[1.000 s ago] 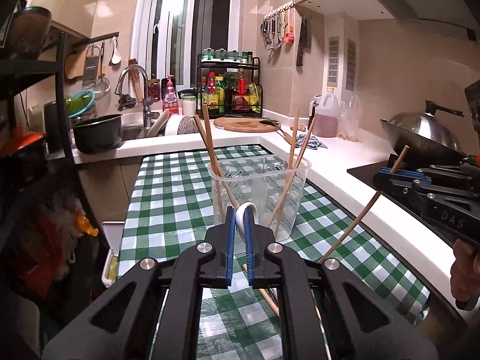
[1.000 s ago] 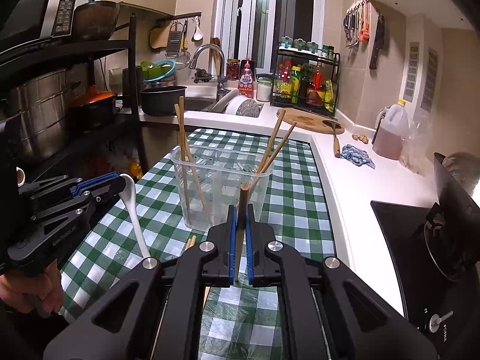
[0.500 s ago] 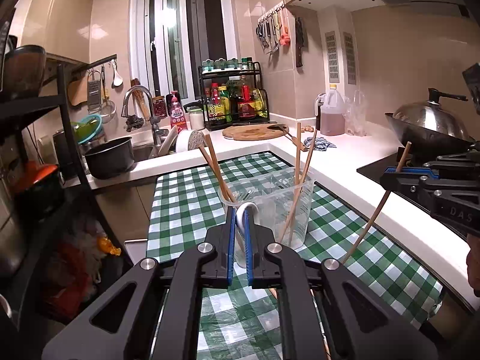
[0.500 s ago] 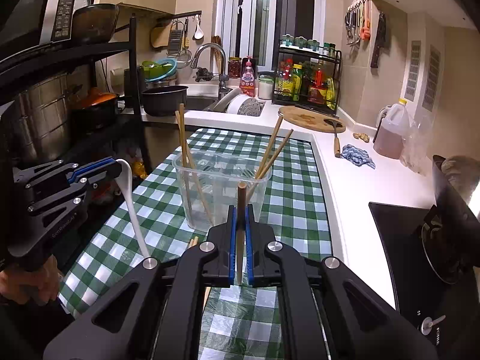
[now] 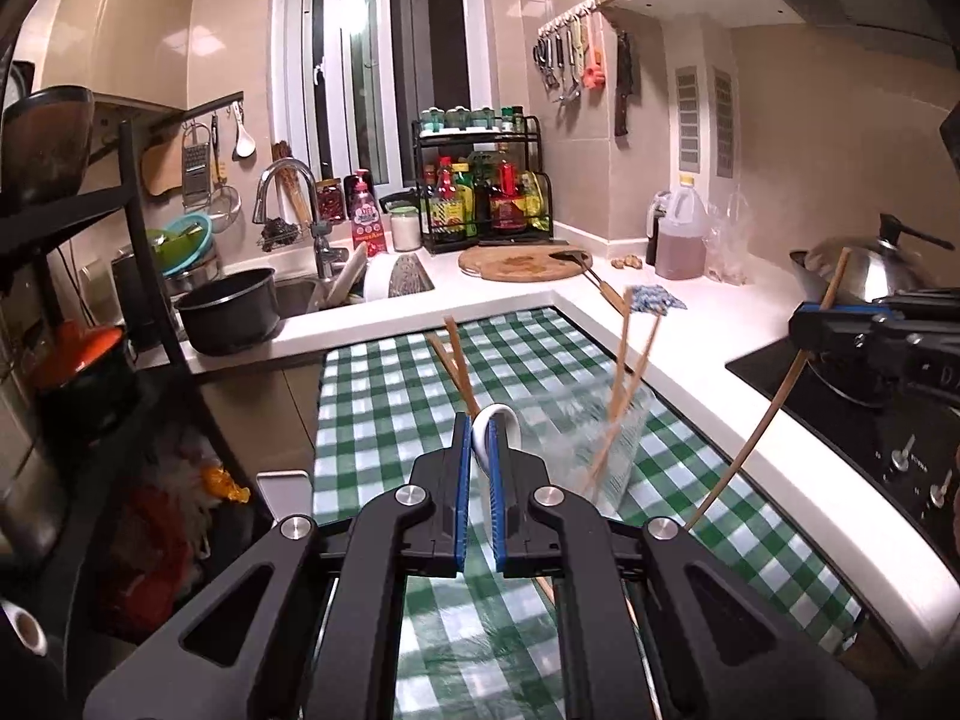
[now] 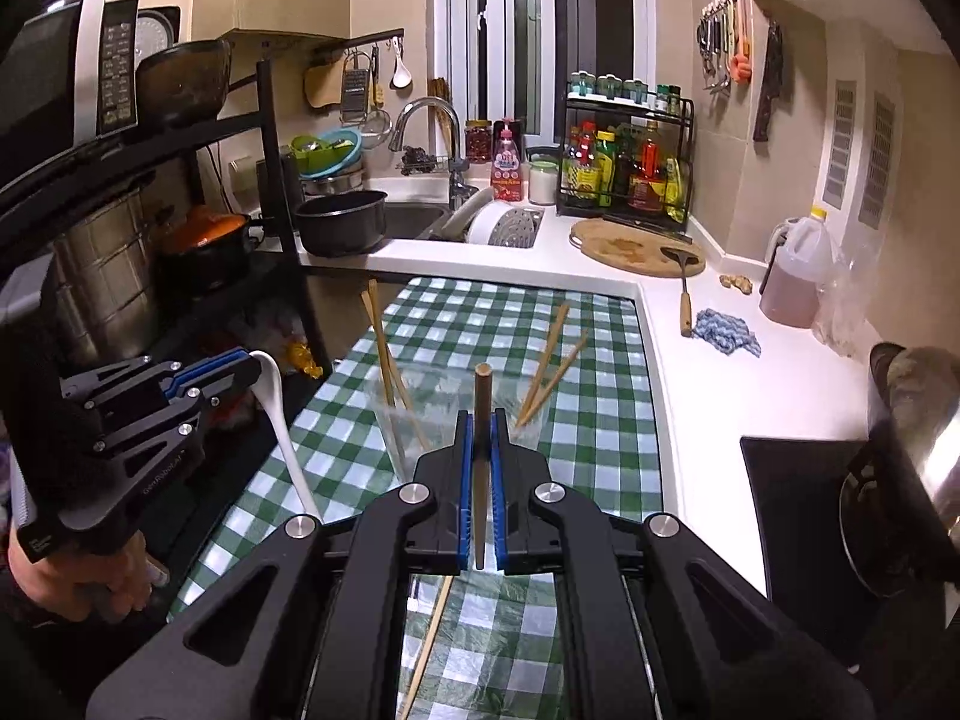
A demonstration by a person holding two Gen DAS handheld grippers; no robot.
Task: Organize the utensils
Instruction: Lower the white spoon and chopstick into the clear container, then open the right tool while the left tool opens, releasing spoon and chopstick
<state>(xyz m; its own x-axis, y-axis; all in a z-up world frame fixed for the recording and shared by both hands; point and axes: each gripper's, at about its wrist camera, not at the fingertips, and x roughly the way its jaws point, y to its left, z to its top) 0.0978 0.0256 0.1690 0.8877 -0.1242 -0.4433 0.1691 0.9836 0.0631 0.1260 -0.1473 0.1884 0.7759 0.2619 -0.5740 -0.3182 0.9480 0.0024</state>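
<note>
My left gripper (image 5: 478, 426) is shut on the handle of a white spoon (image 5: 501, 417). In the right wrist view the spoon (image 6: 282, 420) hangs down from that gripper (image 6: 249, 363), bowl end lowest. My right gripper (image 6: 478, 420) is shut on a wooden chopstick (image 6: 480, 456) that stands nearly upright; the left wrist view shows this chopstick (image 5: 756, 438) slanting down from the gripper (image 5: 804, 318). A clear plastic cup (image 6: 420, 402) (image 5: 606, 450) with several chopsticks stands on the green-checked cloth (image 6: 600, 420), ahead of and below both grippers.
A loose chopstick (image 6: 429, 642) lies on the cloth under my right gripper. A black pot (image 5: 228, 312) sits by the sink, a round cutting board (image 6: 636, 246) at the back. The stove (image 5: 870, 420) with a wok is on the right, a metal rack (image 6: 120, 180) on the left.
Both grippers have risen with the spoon and the chopstick still gripped. The cup and cloth now sit lower and farther away in both views.
</note>
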